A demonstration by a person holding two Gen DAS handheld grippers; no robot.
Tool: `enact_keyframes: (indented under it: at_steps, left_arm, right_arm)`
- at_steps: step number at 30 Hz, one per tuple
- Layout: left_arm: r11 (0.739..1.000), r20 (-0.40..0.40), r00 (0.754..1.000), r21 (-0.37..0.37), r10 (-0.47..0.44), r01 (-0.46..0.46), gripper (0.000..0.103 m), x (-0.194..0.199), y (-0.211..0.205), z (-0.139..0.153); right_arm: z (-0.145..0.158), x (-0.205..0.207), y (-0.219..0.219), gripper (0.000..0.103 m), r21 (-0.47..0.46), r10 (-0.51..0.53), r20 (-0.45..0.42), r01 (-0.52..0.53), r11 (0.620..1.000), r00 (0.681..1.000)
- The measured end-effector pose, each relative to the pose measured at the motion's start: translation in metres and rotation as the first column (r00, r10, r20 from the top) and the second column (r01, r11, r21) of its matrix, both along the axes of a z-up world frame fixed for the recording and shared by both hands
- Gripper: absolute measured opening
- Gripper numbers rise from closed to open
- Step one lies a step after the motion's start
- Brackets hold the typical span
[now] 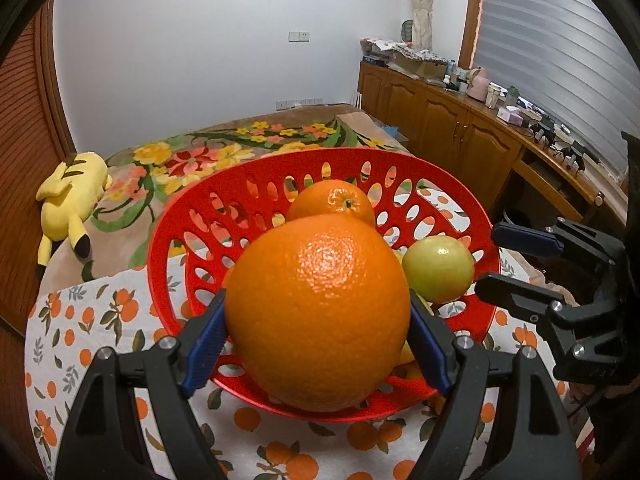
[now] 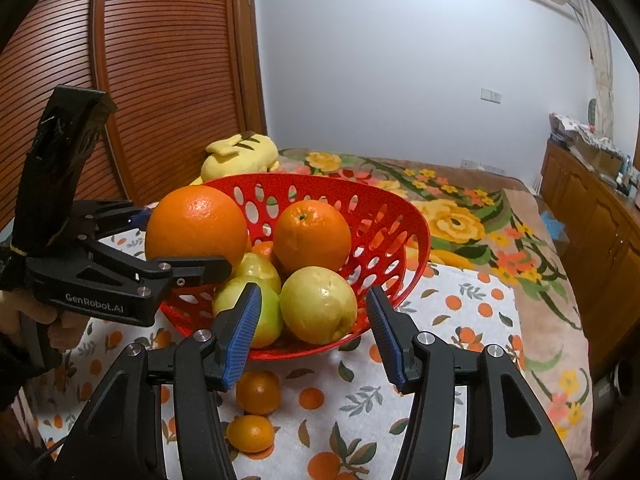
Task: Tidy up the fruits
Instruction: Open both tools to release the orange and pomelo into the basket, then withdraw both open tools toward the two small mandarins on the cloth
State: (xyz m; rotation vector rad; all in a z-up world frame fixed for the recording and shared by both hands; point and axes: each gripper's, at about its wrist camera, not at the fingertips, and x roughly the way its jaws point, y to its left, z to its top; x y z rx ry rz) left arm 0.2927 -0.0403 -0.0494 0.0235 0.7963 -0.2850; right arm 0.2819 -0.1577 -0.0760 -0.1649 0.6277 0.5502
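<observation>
Jaws of the left gripper [image 1: 316, 336] clamp the big orange [image 1: 320, 312] over the red basket [image 1: 168, 240] for dropping in; right gripper [image 2: 314, 332] hangs released, empty.

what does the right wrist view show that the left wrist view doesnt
Only the right wrist view shows two small oranges lying on the tablecloth in front of the basket, and the green fruit low in the basket. Only the left wrist view shows the cluttered wooden counter under the window blind. Both show the red basket, the big orange gripped by the left hand-held gripper, a second orange, a yellow-green fruit, the yellow plush toy and the open right hand-held gripper.
</observation>
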Motion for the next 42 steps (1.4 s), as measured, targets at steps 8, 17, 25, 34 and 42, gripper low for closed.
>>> enact_keyframes:
  at_steps: [8,17,25,34,42]
  left_arm:
    - [1.0,-0.004,1.0,-0.02,0.007,-0.007,0.083,-0.001,0.005,0.005]
    - [0.999,0.147,0.989,-0.041,0.027,-0.022,0.085,-0.026,0.012,0.051]
    - [0.998,0.182,0.982,-0.06,0.04,-0.03,0.084,-0.052,0.021,0.053]
    - [0.997,0.164,0.985,-0.068,0.045,-0.034,0.085,-0.087,0.023,0.034]
    - [0.996,0.134,0.989,-0.071,0.055,-0.046,0.084,-0.108,0.029,0.012]
  right_arm:
    - [-0.002,-0.003,-0.001,0.056,-0.004,0.002,-0.003,-0.002,1.0,1.0]
    - [-0.003,-0.015,-0.004,0.056,-0.004,-0.002,-0.005,0.002,1.0,1.0]
    - [-0.007,-0.035,-0.005,0.057,0.008,-0.015,-0.024,0.015,1.0,1.0]
    - [-0.035,-0.054,-0.002,0.057,-0.003,-0.037,-0.096,0.037,0.999,0.995]
    - [-0.056,-0.058,0.006,0.055,-0.04,-0.05,-0.138,0.045,0.998,0.989]
